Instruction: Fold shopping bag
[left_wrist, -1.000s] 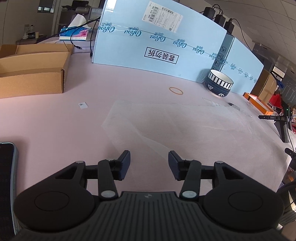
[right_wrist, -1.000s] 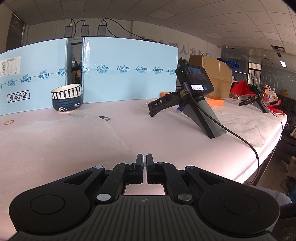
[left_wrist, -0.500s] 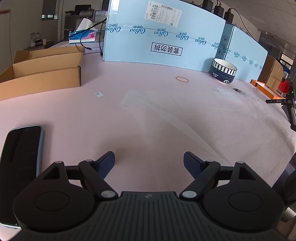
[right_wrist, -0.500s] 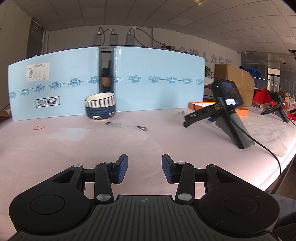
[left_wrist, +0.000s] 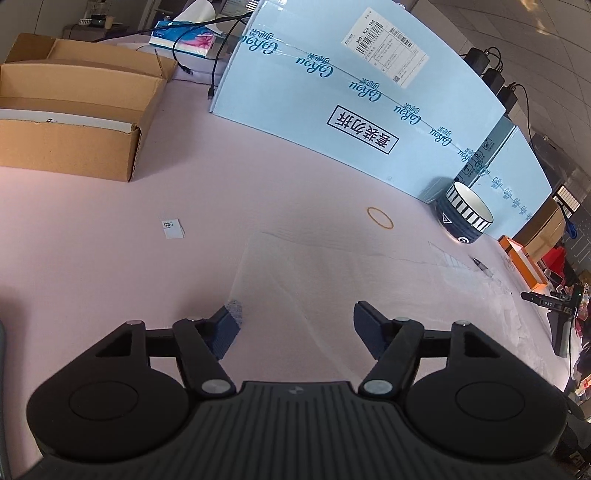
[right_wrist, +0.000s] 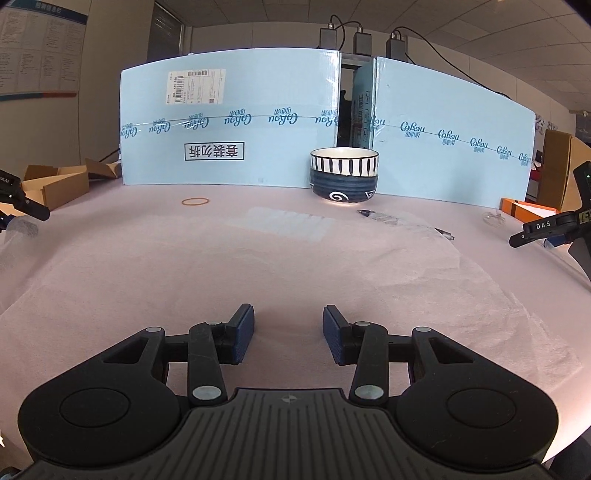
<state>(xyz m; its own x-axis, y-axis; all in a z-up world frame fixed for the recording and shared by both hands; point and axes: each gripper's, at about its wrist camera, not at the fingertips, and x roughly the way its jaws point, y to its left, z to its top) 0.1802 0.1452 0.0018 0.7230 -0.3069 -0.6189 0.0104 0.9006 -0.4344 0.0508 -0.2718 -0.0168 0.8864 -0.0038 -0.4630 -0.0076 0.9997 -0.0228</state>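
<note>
A thin, see-through plastic shopping bag (left_wrist: 332, 273) lies flat on the pink table. In the right wrist view the bag (right_wrist: 295, 266) spreads wide across the table. My left gripper (left_wrist: 297, 325) is open, low over the bag's near left corner; its left finger sits at the bag's edge. My right gripper (right_wrist: 288, 328) is open and empty, low over the bag's near edge. The left gripper's fingertip (right_wrist: 22, 206) shows at the far left of the right wrist view.
A light blue foam board (left_wrist: 351, 110) stands at the back, also seen in the right wrist view (right_wrist: 258, 129). A striped bowl (left_wrist: 467, 218) (right_wrist: 343, 177), a rubber band (left_wrist: 379, 216), a small card (left_wrist: 173, 228), a cardboard box (left_wrist: 74, 122), a pen (right_wrist: 443, 233) and a stand (right_wrist: 554, 229).
My left gripper moved forward and down to the bag's left corner, still open. My right gripper went from shut to open and turned left to face the bowl.
</note>
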